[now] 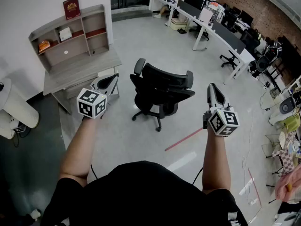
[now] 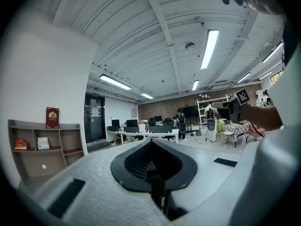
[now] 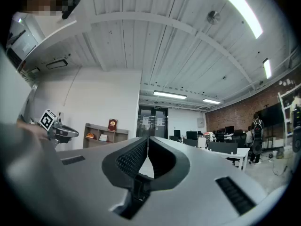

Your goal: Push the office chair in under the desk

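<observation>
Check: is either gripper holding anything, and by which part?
Nothing held. Left gripper and right gripper are both shut, empty, apart from the office chair.

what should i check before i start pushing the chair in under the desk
1. left gripper shut, nothing in it: ok
2. right gripper shut, nothing in it: ok
3. a gripper touching the chair: not ok, both are short of it
4. chair under the desk: not ok, it stands apart on the open floor
5. room under the desk: cannot tell, hidden from above
</observation>
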A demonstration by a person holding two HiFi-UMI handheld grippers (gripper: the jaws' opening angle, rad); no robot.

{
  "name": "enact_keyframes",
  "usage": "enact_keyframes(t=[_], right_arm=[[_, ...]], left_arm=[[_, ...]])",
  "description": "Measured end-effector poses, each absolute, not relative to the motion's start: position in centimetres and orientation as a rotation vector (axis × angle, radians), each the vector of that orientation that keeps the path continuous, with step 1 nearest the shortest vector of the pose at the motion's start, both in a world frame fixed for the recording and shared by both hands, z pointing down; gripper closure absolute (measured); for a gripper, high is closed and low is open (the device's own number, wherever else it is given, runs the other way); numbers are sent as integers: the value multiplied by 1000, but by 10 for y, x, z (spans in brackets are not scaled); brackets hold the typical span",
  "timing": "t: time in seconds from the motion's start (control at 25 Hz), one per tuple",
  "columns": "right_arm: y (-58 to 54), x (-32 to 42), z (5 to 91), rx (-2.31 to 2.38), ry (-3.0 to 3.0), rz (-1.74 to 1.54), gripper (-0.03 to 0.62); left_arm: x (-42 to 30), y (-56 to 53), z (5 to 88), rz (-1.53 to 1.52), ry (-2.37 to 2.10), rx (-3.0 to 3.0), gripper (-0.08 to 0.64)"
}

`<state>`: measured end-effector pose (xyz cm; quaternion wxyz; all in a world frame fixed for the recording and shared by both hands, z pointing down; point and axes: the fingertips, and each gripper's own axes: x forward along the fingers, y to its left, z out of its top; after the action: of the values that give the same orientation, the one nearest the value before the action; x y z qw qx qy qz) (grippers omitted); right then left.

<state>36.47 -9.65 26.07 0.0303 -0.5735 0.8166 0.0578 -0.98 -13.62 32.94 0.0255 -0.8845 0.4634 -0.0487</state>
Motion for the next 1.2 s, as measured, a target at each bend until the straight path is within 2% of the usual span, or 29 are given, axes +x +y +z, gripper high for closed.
enact_keyframes(t=[0.72,1.2], right_arm=[[-126,411,278,-1760,2572,181,578],[-184,396,296,-1796,2588,163,578]], left_arm=[[46,-158,342,-179,1449,-2728,543],[47,-230,370,-196,1403,-2788,543]])
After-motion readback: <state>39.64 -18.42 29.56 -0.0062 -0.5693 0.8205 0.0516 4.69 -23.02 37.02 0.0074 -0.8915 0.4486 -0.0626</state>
